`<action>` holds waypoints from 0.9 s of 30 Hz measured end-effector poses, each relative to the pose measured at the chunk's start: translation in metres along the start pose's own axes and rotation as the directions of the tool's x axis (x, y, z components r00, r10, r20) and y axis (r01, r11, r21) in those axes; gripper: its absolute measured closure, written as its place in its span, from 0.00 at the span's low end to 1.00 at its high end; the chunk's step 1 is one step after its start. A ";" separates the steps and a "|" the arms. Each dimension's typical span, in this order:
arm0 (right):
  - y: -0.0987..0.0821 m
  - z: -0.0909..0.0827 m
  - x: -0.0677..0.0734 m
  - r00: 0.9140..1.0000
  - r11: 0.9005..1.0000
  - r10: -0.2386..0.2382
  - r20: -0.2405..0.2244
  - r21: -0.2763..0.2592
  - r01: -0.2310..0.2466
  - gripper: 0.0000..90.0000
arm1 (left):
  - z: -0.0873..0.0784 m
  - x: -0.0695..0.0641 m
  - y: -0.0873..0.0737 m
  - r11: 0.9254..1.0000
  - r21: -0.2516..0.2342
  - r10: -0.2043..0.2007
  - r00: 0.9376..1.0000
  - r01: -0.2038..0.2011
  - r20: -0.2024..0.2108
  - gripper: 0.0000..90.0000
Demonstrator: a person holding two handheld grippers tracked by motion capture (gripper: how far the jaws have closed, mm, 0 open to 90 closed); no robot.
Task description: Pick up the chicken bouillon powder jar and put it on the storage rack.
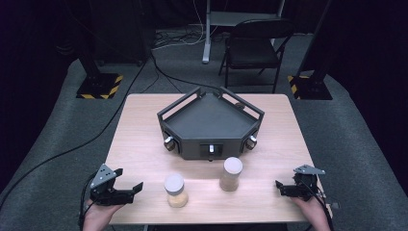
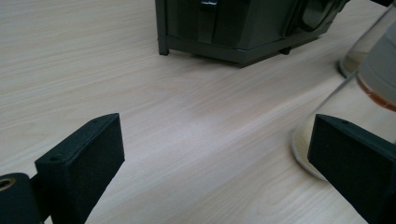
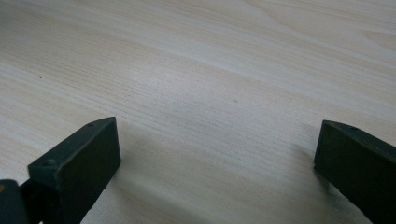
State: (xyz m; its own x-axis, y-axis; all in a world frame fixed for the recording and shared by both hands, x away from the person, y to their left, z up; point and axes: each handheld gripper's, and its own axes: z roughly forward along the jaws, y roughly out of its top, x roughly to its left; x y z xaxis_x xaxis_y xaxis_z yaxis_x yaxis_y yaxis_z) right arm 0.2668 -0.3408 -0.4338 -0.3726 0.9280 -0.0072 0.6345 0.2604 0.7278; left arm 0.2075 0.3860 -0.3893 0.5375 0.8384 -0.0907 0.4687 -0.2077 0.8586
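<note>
Both tongs open and empty, left tongs point(image 1: 126, 190) near short jar point(image 2: 327, 135), right tongs point(image 1: 285, 186) over bare table point(image 3: 196, 84).

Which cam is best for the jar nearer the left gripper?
High view: the nearer jar shows whole, white lid up, pale powder at the bottom, beside the taller jar. Left gripper view catches just its lower glass wall at the frame edge. Right gripper view looks at bare table.

A black folding chair point(image 1: 254, 45) stands behind the table point(image 1: 139, 130), perhaps beside a desk leg point(image 1: 207, 31).
</note>
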 end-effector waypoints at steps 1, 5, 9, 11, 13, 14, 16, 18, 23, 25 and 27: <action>0.000 0.000 0.000 1.000 1.000 0.000 0.000 0.000 0.000 0.00 | -0.001 -0.002 0.001 1.000 0.001 0.006 1.000 -0.006 0.003 0.04; 0.000 0.000 0.000 1.000 1.000 0.000 0.000 0.000 0.000 0.00 | -0.003 -0.003 0.003 1.000 -0.011 0.027 0.999 -0.027 0.041 0.04; 0.000 0.000 0.000 1.000 1.000 0.000 0.000 0.000 0.000 0.00 | -0.005 -0.008 0.007 0.999 -0.014 0.049 0.997 -0.048 0.059 0.04; 0.000 0.000 0.000 1.000 1.000 0.000 0.000 0.000 0.000 0.00 | -0.006 -0.011 0.010 0.998 -0.015 0.064 0.995 -0.063 0.073 0.04; 0.000 0.000 0.000 1.000 1.000 0.000 0.000 0.000 0.000 0.00 | -0.007 -0.013 0.012 0.997 -0.022 0.074 0.993 -0.073 0.090 0.03; 0.000 0.000 0.000 1.000 1.000 0.000 0.000 0.000 0.000 0.00 | -0.007 -0.014 0.014 0.997 -0.022 0.081 0.992 -0.080 0.099 0.03; 0.000 0.000 0.000 1.000 1.000 0.000 0.000 0.000 0.000 0.00 | -0.007 -0.017 0.017 0.996 -0.021 0.091 0.990 -0.089 0.109 0.03; 0.000 0.000 0.000 1.000 1.000 0.000 0.000 0.000 0.000 0.00 | -0.007 -0.018 0.019 0.995 -0.022 0.098 0.986 -0.096 0.132 0.03; 0.000 0.000 0.000 1.000 1.000 0.000 0.000 0.000 0.000 0.00 | -0.006 -0.022 0.024 0.994 -0.027 0.111 0.981 -0.108 0.160 0.03; 0.000 0.000 0.000 1.000 1.000 0.000 0.000 0.000 0.000 0.00 | -0.004 -0.026 0.026 0.993 -0.025 0.120 0.979 -0.117 0.166 0.03; 0.000 0.000 0.000 1.000 1.000 0.000 0.000 0.000 0.000 0.00 | -0.003 -0.028 0.027 0.992 -0.024 0.126 0.977 -0.123 0.171 0.04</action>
State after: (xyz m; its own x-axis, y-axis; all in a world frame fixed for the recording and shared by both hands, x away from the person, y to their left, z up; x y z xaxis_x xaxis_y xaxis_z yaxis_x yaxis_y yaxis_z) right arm 0.2668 -0.3408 -0.4338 -0.3728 0.9279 -0.0072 0.6343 0.2606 0.7278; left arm 0.2029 0.3583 -0.3622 0.7041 0.7070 -0.0670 0.3822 -0.2977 0.8748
